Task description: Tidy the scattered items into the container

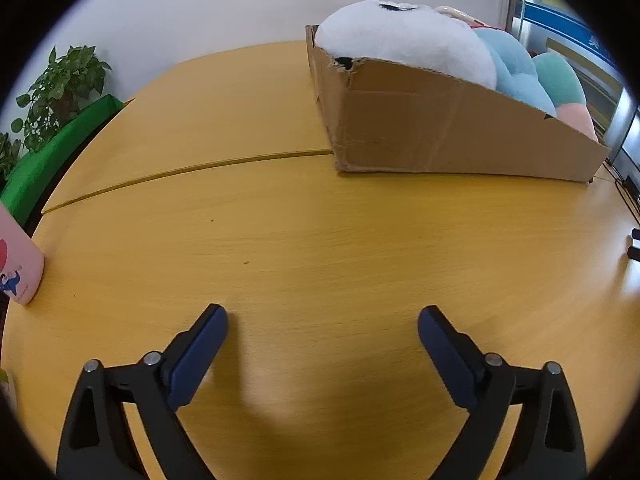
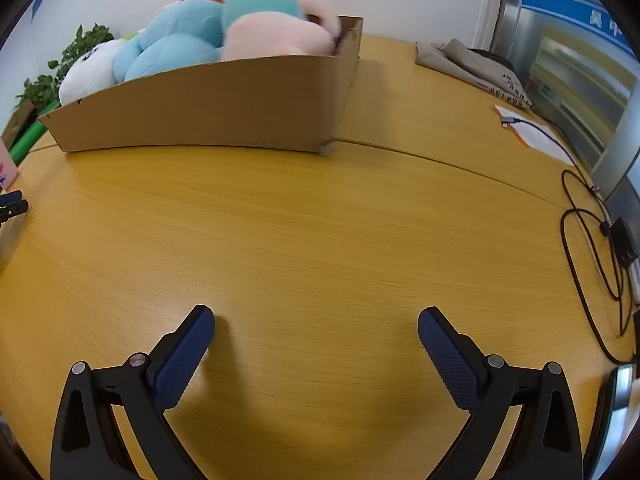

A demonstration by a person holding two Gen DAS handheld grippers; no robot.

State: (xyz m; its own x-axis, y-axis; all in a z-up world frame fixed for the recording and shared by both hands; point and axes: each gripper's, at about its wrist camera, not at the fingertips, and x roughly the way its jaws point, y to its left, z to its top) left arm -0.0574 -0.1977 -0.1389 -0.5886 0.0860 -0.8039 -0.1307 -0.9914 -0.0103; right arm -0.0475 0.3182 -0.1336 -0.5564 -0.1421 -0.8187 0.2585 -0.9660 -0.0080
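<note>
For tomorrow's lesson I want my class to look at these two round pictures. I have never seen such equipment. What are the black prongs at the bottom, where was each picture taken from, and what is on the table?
The prongs are two hand-held grippers, each with two fingers and a wide-angle camera looking along them. One picture comes from the left gripper, the other from the right gripper. Both are open and hold nothing, above a wooden table. On the table stands a cardboard box filled with soft toys: a white plush, a blue plush and a teal and pink plush. A pink cup stands at the left edge, and black cables lie at the right.
</note>
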